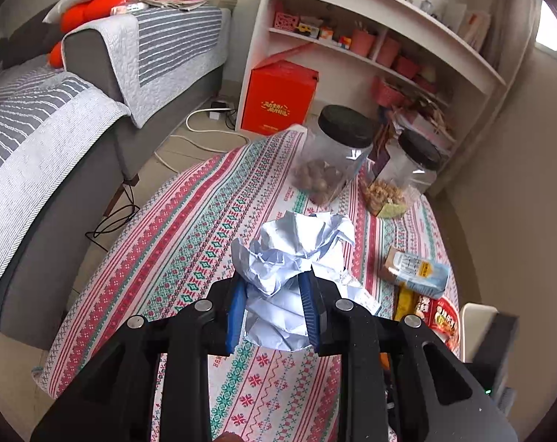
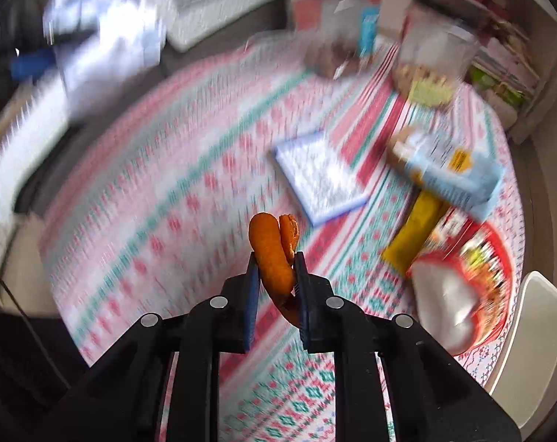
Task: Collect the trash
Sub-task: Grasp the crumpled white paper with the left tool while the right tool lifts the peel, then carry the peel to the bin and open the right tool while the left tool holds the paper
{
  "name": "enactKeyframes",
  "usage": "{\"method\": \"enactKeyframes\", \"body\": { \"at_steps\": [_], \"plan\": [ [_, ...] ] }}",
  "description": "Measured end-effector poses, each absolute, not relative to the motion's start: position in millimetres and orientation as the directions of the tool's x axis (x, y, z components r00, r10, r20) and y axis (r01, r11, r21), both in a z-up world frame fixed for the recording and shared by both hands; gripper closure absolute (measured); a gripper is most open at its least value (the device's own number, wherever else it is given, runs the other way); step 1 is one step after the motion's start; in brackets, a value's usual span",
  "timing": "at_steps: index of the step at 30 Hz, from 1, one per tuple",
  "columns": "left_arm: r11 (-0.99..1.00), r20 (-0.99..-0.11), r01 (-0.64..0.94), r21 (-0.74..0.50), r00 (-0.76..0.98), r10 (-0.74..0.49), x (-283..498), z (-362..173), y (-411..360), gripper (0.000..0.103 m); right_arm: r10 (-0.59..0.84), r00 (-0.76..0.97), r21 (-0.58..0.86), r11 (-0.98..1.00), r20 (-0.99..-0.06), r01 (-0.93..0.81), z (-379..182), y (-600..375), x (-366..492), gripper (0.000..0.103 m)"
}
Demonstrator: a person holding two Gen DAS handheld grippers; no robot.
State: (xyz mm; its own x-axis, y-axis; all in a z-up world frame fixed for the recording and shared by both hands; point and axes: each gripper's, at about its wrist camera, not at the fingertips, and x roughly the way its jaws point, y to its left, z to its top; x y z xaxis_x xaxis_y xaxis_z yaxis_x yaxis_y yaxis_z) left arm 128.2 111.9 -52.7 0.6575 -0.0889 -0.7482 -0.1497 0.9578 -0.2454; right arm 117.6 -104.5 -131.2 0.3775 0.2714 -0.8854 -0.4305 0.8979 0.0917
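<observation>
My left gripper (image 1: 272, 285) is shut on a crumpled ball of white paper (image 1: 293, 254), held above the patterned tablecloth (image 1: 190, 217). The same paper ball (image 2: 105, 37) shows blurred at the upper left of the right wrist view. My right gripper (image 2: 276, 263) is shut on a curled piece of orange peel (image 2: 271, 246), lifted over the tablecloth (image 2: 168, 191). On the cloth lie a flat white leaflet (image 2: 320, 176), a light blue carton (image 2: 451, 169), a yellow wrapper (image 2: 414, 232) and a red instant-noodle cup (image 2: 469, 287). The carton (image 1: 414, 270) and the cup (image 1: 442, 318) also lie right of the left gripper.
Two clear jars with black lids (image 1: 333, 151) (image 1: 407, 169) stand at the far side of the table. A grey sofa with striped covers (image 1: 76, 118) is on the left, a white shelf unit (image 1: 381, 37) and a red box (image 1: 278, 97) behind. A white chair (image 2: 532, 335) stands at the right.
</observation>
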Motion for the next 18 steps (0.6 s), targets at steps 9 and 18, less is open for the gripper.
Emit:
{"method": "enactKeyframes", "body": {
  "at_steps": [9, 18],
  "plan": [
    [0.962, -0.752, -0.124, -0.242, 0.651, -0.106, 127.0, -55.0, 100.8, 0.075, 0.337, 0.62, 0.207, 0.939, -0.709, -0.274, -62.4, -141.9, 127.1, 0.086],
    [0.971, -0.752, -0.081, -0.224, 0.648, -0.119, 125.8, -57.6, 81.6, 0.075, 0.247, 0.75, 0.193, 0.968, -0.614, -0.161, -34.1, -185.3, 115.5, 0.086]
  ]
}}
